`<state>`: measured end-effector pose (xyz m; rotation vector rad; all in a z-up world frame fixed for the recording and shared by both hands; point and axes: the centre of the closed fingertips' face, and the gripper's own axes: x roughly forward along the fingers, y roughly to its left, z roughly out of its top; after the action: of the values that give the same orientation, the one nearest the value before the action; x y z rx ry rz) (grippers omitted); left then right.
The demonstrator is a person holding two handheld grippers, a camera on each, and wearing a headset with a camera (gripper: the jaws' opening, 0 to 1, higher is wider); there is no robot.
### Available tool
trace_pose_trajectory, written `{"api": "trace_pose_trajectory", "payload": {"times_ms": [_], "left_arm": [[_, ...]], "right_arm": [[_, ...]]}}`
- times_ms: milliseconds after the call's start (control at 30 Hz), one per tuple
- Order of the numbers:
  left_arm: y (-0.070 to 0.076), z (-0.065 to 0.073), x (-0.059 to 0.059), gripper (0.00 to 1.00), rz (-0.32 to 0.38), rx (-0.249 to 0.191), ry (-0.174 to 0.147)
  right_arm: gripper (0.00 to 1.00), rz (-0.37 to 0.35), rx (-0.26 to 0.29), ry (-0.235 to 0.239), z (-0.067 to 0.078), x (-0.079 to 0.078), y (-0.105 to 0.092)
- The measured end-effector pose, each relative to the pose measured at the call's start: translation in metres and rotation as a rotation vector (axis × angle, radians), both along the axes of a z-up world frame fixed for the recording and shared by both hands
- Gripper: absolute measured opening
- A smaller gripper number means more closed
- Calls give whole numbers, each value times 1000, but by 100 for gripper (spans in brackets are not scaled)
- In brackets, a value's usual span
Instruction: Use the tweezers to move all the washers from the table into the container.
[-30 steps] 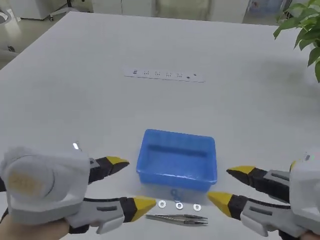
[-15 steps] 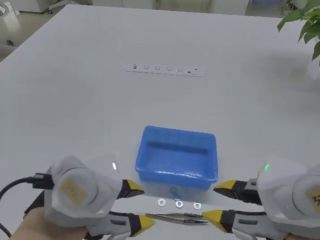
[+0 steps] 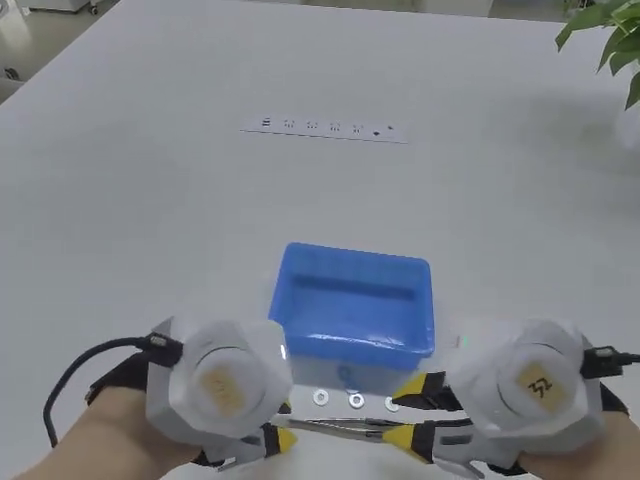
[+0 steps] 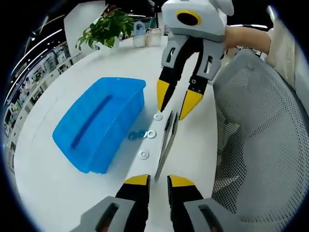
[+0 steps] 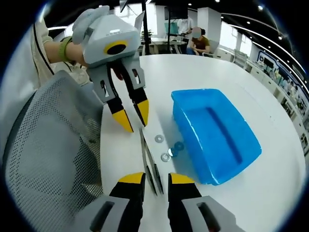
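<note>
Left tongs point(image 4: 159, 181) released, yellow-tipped jaws a little apart and grasping nothing, with one end of the tweezers point(image 4: 166, 142) lying flat on the white table point(image 3: 150, 200) just ahead of the gap. Right tongs point(image 5: 156, 180) likewise released and empty, the tweezers' other end reaching the gap between their tips, not clamped. In the head view the two tools face each other from 9 and 3 o'clock of the tweezers, which lie crosswise between them. Three washers point(image 3: 356, 401) sit in a row on the table at the tweezers' 12 o'clock, close by but not touching. The blue container point(image 3: 353, 305) stands just beyond the washers, again at 12 o'clock. Well beyond it, at 12 o'clock, lies a white strip point(image 3: 325, 128); plant leaves point(image 3: 600, 30) hang in at 2 o'clock. A mesh chair back point(image 4: 260, 135) appears in the left gripper view.
</note>
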<state>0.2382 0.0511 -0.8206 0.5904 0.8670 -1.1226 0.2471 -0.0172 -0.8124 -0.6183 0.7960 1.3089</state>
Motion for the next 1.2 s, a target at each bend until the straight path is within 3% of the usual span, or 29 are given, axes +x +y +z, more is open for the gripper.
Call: {"api": "trace_pose_trajectory", "payload": {"times_ms": [400, 767, 1000, 1200], "left_arm": [[-6, -4, 4, 4, -28, 3, 12], [-7, -6, 4, 0, -41, -1, 16], [-10, 20, 3, 0, -25, -65, -16], [-18, 47, 0, 0, -59, -89, -69]], "right_arm": [[11, 132, -69, -19, -18, -6, 12], [8, 129, -61, -41, -18, -3, 13], [7, 122, -47, -42, -15, -1, 12], [7, 137, -39, -62, -8, -2, 13]]}}
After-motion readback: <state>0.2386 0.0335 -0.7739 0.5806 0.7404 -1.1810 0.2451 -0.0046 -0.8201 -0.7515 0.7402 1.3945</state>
